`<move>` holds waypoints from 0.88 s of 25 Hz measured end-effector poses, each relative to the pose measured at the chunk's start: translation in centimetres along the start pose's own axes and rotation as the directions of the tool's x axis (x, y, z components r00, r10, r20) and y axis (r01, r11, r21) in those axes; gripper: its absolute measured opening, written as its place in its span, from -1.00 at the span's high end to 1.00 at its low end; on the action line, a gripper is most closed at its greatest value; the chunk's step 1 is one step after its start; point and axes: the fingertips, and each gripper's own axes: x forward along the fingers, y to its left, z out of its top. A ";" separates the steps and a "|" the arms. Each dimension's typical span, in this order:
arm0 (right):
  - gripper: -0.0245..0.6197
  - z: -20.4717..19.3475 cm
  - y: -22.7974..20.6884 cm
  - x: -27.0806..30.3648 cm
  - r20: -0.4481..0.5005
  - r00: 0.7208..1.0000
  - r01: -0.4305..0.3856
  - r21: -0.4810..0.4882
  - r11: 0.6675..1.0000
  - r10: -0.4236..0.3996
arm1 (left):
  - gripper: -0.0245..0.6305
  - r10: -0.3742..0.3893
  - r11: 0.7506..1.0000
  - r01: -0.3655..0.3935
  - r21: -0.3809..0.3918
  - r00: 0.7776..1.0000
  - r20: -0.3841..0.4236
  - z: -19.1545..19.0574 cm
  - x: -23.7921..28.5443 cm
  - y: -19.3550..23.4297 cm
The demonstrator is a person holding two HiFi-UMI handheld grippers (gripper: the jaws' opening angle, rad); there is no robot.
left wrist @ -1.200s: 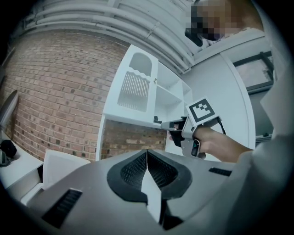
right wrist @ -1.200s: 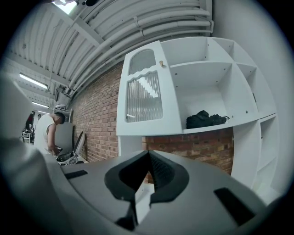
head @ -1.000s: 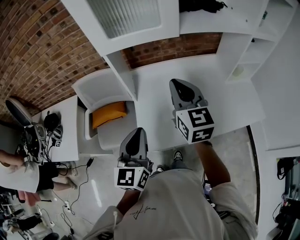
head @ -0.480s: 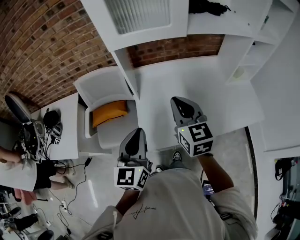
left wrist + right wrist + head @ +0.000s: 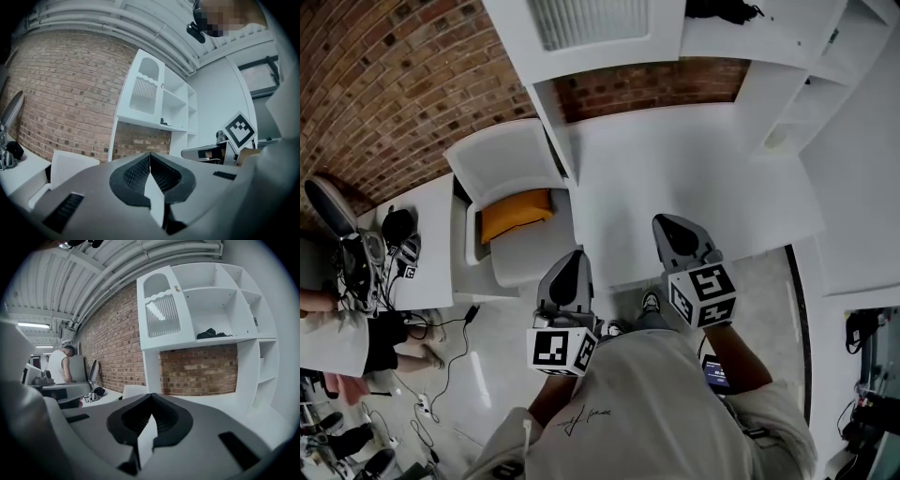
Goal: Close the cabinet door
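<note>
**Cabinet door seen flush with its frame; little appears left to do**

The cabinet door (image 5: 159, 303) is found at the upper left end of the white shelf unit (image 5: 243, 373), beside its open compartments and above its brick-backed recess. In the right gripper view it is seen lying flush with the unit's front, and no gap is shown at the knob (image 5: 176, 288) edge. The closing is therefore judged done, or all but done; a last press cannot be ruled out. The door's long axis is set upright. Its ribbed pane is faced outward from the unit, toward the person, and the knob is carried on the edge next to the open compartments. The left gripper (image 5: 150, 155) and the right gripper (image 5: 151, 397) are held well short of the unit's door, near the front edge of its worktop (image 5: 675, 169). Both pairs of jaws are pressed together, with nothing caught between them.
</note>
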 end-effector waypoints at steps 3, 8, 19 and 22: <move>0.85 -1.4 0.7 -1.2 -0.024 1.000 0.000 0.014 1.000 0.000 | 0.87 0.009 1.000 -0.009 -0.005 1.000 -0.008 -0.4 -0.8 0.2; 0.85 -4.2 1.9 -3.2 -0.069 0.998 0.011 0.047 0.999 -0.008 | 0.87 0.023 1.000 -0.023 -0.007 0.999 -0.035 -1.3 -2.3 0.7; 0.85 -5.2 2.5 -7.6 -0.041 0.998 0.050 0.014 0.999 -0.050 | 0.87 -0.011 1.000 0.012 0.005 0.999 -0.041 -2.1 -4.3 -0.5; 0.85 -4.7 2.6 -8.2 -0.025 0.999 0.045 0.011 0.999 -0.044 | 0.88 -0.019 1.000 0.020 0.011 0.999 -0.042 -2.1 -4.4 -0.7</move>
